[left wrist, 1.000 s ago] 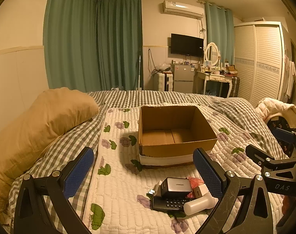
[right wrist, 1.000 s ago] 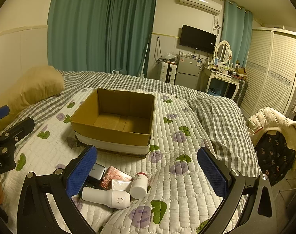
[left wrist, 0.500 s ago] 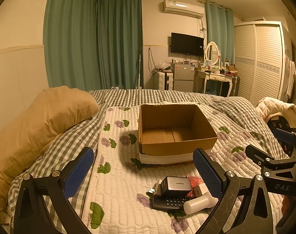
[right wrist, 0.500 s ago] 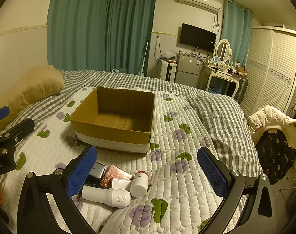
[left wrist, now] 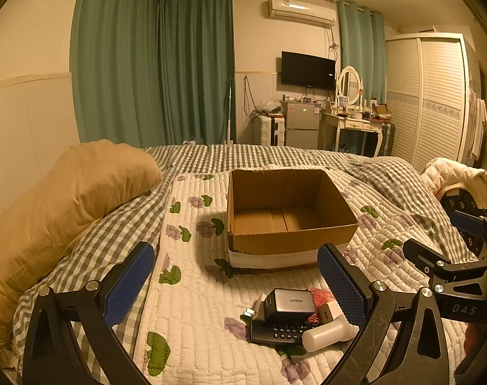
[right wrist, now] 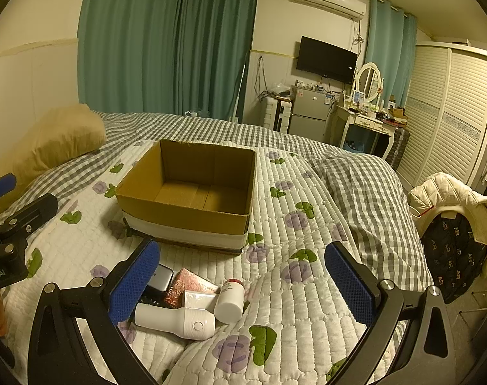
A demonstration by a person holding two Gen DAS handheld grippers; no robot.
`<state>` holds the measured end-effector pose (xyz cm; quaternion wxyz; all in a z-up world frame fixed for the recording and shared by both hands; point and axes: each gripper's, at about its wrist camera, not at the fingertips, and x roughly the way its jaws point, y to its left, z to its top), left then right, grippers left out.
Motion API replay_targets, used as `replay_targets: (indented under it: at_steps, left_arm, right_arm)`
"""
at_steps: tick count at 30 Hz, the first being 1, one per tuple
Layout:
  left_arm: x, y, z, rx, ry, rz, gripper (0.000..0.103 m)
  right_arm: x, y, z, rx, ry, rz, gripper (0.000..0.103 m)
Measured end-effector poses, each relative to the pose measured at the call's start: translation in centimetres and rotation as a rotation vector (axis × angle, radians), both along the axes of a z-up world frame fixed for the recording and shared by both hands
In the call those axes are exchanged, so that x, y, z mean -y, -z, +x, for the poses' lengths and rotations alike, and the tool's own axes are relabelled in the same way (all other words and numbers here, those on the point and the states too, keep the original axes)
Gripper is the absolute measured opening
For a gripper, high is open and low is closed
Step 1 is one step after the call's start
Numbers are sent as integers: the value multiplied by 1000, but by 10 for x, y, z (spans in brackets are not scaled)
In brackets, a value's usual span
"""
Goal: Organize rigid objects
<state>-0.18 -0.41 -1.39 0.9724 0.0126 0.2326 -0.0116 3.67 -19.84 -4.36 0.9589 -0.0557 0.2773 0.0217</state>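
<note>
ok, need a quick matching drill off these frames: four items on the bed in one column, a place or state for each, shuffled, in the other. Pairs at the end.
Items:
1. cardboard box
2. grey charger
3. white bottle with button
4. small white jar with red cap

Place or state:
A. lying on its side, nearest the right hand-held gripper
B. open on top, nothing inside
C. stacked on the black keypad device
D. on the right edge of the pile, beside the pink packet

Pairs: 1-B, 2-C, 3-A, 4-D
</note>
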Motion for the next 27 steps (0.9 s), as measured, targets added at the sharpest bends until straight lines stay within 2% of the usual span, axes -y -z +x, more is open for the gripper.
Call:
replay_targets:
  at_steps: [9,16,18,21,27]
  left_arm:
    - [8,1,9,-8,7,8,103]
    - [22,18,34,-70,16,31,103]
    - [26,26,41,-93,22,40,103]
    - [31,46,54,-152,25,55,103]
    - [36,83,66,-269,36,70,103]
  right_arm:
    - [0,-9,7,14,0,-21,103]
    - [7,0,34,-63,-2,-15,103]
    - [10,11,44,-106,-4,-17,103]
    - [11,36,61,-191,-9,-28,97]
    - [8,100,89,-407,-55,-55,80]
